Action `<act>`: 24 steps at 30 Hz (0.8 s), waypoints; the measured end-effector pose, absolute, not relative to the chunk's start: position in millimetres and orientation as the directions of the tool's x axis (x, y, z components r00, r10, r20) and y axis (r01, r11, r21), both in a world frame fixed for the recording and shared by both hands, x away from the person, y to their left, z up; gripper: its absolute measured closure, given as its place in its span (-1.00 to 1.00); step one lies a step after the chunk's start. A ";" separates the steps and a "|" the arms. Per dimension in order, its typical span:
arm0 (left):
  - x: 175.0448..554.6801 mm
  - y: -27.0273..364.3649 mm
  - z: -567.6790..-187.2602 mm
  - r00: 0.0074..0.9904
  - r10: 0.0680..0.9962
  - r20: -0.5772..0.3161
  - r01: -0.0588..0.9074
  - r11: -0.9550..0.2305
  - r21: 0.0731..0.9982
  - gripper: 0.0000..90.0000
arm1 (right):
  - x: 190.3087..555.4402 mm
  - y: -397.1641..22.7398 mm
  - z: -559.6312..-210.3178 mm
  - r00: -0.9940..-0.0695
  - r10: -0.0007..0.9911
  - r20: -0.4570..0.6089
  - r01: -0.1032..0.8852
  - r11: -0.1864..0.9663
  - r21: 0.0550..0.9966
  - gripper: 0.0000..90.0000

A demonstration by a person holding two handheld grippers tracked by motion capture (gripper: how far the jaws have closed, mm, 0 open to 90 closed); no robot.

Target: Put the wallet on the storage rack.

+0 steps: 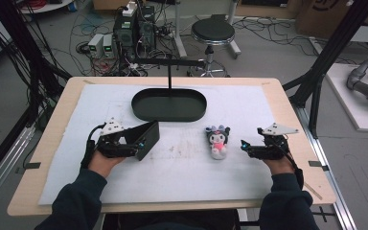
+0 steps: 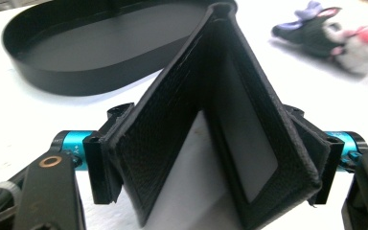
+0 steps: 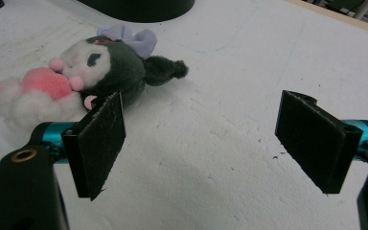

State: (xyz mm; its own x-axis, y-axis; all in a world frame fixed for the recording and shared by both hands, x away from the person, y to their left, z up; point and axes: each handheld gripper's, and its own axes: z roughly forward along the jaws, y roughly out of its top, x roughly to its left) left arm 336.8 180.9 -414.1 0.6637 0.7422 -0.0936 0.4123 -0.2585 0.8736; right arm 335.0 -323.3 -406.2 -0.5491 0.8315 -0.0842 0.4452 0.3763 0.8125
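Nearby, plush toy [image 3: 76, 72] beside right gripper [image 3: 211, 143], jaws apart; left gripper [image 2: 211, 163] clamps wallet [image 2: 220, 124].

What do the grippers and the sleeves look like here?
Both the left gripper and the right gripper are black, each topped by a pale grey three-cornered plate, with a small teal light near the front. The gripper views show flat black textured pads on teal metal rods with brass-ringed pivots. Black cables trail back past the wrists. The sleeves are dark navy.
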 end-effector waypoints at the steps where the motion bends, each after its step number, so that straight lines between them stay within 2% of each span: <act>1: 336.3 182.9 -413.0 0.658 0.748 -0.087 0.410 -0.260 0.874 -0.22 | 334.7 -323.5 -406.2 -0.546 0.834 -0.083 0.446 0.373 0.814 -0.60; 2: 336.3 182.9 -413.0 0.658 0.748 -0.087 0.410 -0.260 0.874 0.03 | 334.7 -323.5 -406.2 -0.546 0.834 -0.083 0.446 0.373 0.814 -0.60; 3: 335.9 185.4 -411.7 0.661 0.745 -0.092 0.408 -0.254 0.877 0.39 | 334.6 -323.8 -406.2 -0.546 0.834 -0.081 0.448 0.373 0.813 -0.60; 4: 335.2 187.4 -410.6 0.660 0.745 -0.096 0.403 -0.243 0.882 0.39 | 334.6 -323.8 -406.2 -0.546 0.834 -0.081 0.448 0.373 0.813 -0.60; 5: 334.7 189.7 -409.2 0.656 0.749 -0.092 0.395 -0.236 0.888 0.64 | 334.6 -324.0 -406.2 -0.546 0.834 -0.082 0.448 0.373 0.813 -0.60; 6: 334.7 190.4 -408.7 0.654 0.751 -0.095 0.395 -0.232 0.889 0.71 | 334.6 -324.0 -406.2 -0.545 0.834 -0.082 0.448 0.373 0.813 -0.60; 14: 343.0 194.2 -395.4 0.641 0.762 -0.088 0.346 -0.185 0.920 0.76 | 335.8 -324.2 -406.7 -0.545 0.835 -0.081 0.449 0.372 0.812 -0.60; 15: 349.6 196.1 -390.1 0.634 0.765 -0.110 0.336 -0.145 0.931 0.76 | 336.0 -324.2 -406.7 -0.544 0.835 -0.081 0.450 0.371 0.812 -0.60; 24: 384.6 196.9 -362.1 0.626 0.775 -0.087 0.260 -0.102 0.960 0.76 | 337.6 -326.3 -406.5 -0.544 0.836 -0.069 0.452 0.361 0.816 -0.60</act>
